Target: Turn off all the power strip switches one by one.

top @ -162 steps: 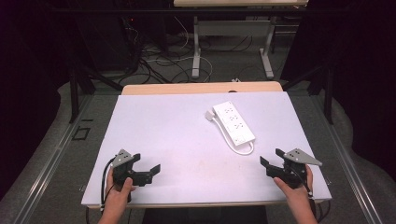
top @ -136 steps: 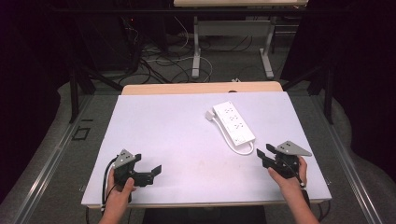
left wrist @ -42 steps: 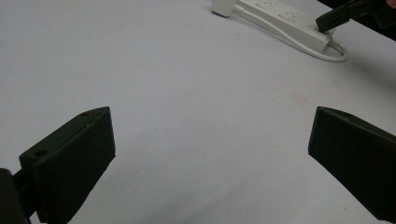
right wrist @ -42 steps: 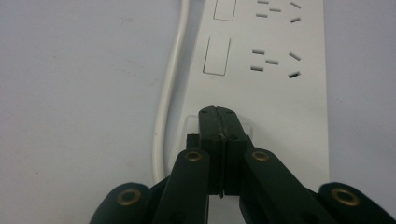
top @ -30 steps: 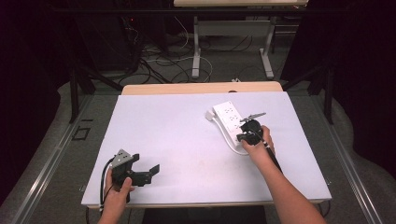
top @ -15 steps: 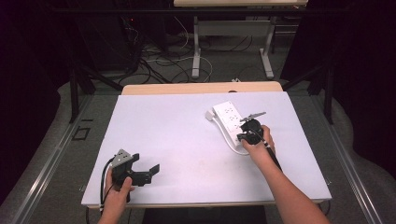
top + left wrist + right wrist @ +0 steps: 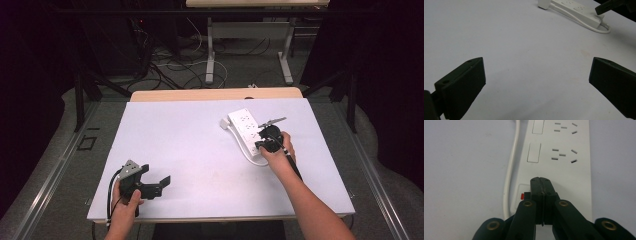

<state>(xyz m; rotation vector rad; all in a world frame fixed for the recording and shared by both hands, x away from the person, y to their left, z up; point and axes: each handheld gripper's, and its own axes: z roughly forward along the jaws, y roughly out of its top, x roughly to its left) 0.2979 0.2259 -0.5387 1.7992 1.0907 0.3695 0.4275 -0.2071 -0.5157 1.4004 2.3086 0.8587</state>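
High view: power strip (image 7: 246,129) lies flat on the white bench (image 7: 200,160), right of centre toward the far edge, set at a slant. Its white cord (image 7: 246,150) runs along the near-left side and loops at the near end.

Right gripper view: strip (image 7: 564,157) runs away from the camera, two socket groups and two rectangular rocker switches visible, cord (image 7: 510,170) along its left side. Right tool (image 7: 541,185) has both jaws pressed together, nothing between them, tips resting down on the strip's near end. A small red switch (image 7: 522,195) sits just left of the tips, touching or nearly so; cannot tell which.

High view: right tool (image 7: 265,141) sits over the strip's near end, forearm coming in from the bottom right. Against the frames half a second and a second ago, no shift in tool or strip. Some five seconds back this tool was at the near right edge of the bench, well apart from the strip, which lay in the same place as now.

Left tool (image 7: 155,184) rests near the front left edge, jaws wide apart, empty, much as in all earlier frames. Left gripper view: left tool (image 7: 536,82) over bare bench, strip (image 7: 576,10) far off at the top.
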